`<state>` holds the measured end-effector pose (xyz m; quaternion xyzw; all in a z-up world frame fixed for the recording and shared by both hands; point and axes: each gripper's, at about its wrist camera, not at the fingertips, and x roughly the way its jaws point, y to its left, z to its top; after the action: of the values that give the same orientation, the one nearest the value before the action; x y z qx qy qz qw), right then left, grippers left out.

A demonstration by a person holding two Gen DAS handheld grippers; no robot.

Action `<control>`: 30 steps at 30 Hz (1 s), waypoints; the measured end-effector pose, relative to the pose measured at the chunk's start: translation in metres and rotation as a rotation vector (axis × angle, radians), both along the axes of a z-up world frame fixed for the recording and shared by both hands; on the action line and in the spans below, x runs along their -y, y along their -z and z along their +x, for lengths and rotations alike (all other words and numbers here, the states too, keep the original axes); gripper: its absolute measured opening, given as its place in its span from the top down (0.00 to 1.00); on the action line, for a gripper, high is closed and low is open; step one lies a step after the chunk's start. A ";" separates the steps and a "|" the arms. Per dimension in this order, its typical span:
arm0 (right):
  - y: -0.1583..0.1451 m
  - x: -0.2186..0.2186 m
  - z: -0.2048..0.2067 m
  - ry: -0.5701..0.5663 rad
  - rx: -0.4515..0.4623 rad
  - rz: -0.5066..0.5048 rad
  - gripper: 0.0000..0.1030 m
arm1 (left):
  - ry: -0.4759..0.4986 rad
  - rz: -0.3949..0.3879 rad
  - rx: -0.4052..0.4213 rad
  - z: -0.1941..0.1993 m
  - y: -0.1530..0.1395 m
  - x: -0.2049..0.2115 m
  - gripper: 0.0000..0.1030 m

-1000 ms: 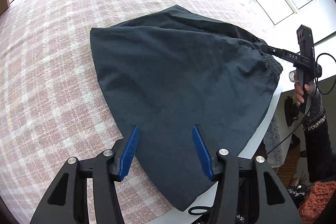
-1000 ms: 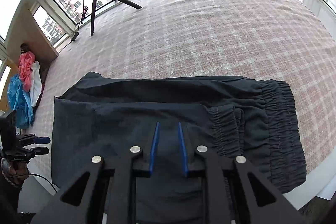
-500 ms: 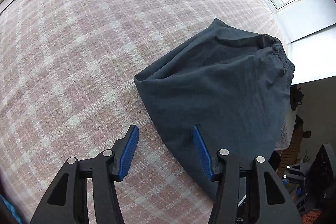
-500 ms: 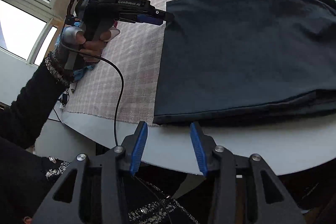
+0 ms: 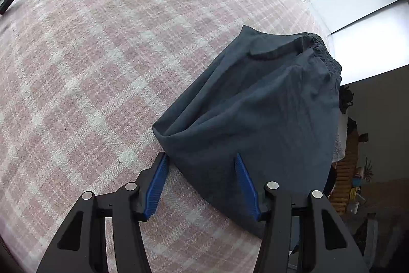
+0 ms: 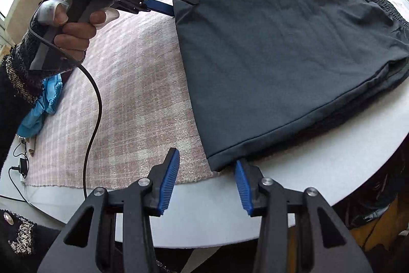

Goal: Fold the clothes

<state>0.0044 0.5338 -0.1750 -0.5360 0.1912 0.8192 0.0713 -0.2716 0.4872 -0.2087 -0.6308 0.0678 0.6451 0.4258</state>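
Both grippers' ribbed blue fingers (image 5: 158, 186) spread wide, empty, beside smooth folded dark shorts (image 5: 255, 114)

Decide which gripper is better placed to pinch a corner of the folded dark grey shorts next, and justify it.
Both straddle a corner, but the left gripper looks slightly better placed: the folded dark grey shorts already lie between its open blue fingers. The right gripper only meets the corner's tip.
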 end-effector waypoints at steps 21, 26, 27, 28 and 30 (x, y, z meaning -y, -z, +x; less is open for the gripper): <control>-0.128 -0.113 0.032 0.120 -0.318 -0.067 0.93 | 0.028 0.329 -0.088 -0.004 -0.159 -0.095 0.96; -0.153 -0.205 0.047 0.206 -0.410 -0.090 0.93 | 0.086 0.348 -0.138 0.004 -0.188 -0.217 0.96; -0.155 -0.227 0.053 0.231 -0.420 -0.102 0.93 | 0.103 0.347 -0.133 0.007 -0.189 -0.243 0.96; -0.153 -0.249 0.057 0.256 -0.423 -0.109 0.93 | 0.121 0.341 -0.131 0.011 -0.188 -0.271 0.96; -0.145 -0.293 0.064 0.309 -0.419 -0.118 0.93 | 0.156 0.311 -0.154 0.020 -0.182 -0.322 0.96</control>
<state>0.0684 0.8270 -0.0303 -0.3225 0.3288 0.8791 0.1228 -0.2515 0.8092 -0.0267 -0.4989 0.0483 0.6592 0.5606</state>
